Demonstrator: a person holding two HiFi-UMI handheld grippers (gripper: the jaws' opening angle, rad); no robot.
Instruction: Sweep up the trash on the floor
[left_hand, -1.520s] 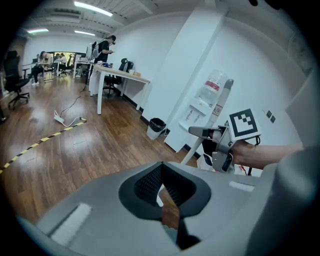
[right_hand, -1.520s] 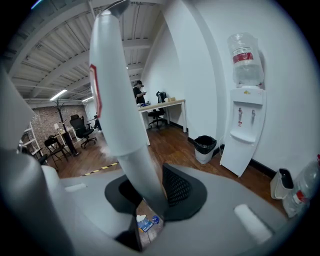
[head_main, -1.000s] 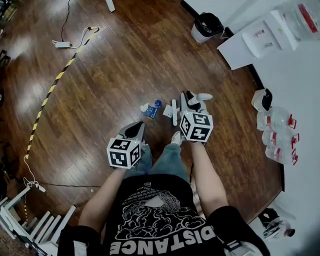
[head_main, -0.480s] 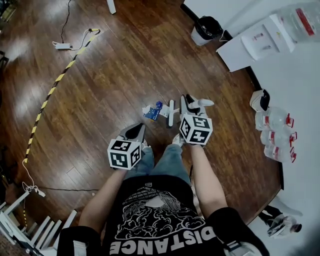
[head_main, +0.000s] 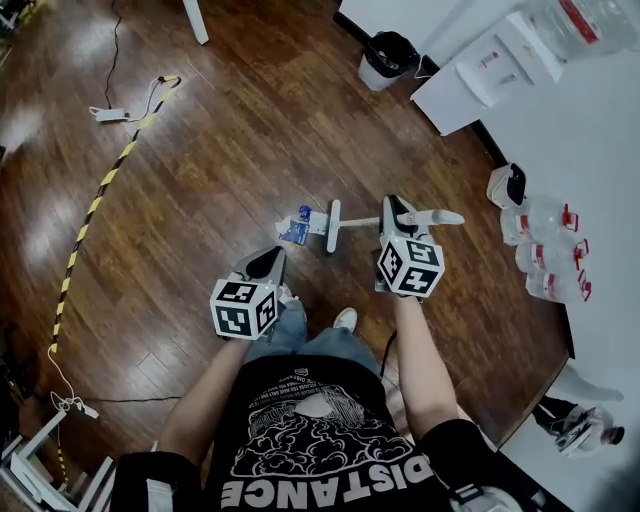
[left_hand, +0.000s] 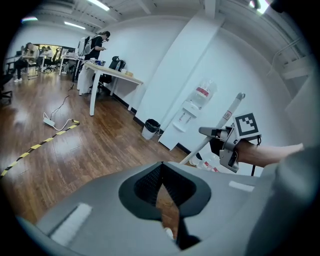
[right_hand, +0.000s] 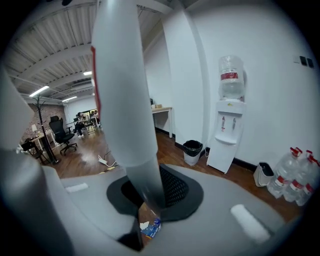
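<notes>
One broom (head_main: 355, 222), clamped by the right gripper (head_main: 397, 212), is now tilted further beside the trash (head_main: 297, 225) for sweeping; the left gripper (head_main: 268, 262) is closed, empty.

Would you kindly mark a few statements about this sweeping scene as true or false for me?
1. The right gripper is clamped on a white broom handle. True.
2. The left gripper carries a dustpan. False: its jaws are together with nothing between them.
3. The trash, blue and white scraps, lies on the wooden floor close to the broom head. True.
4. The bin with the black liner lies tipped on its side. False: it stands upright beside the water dispenser.
</notes>
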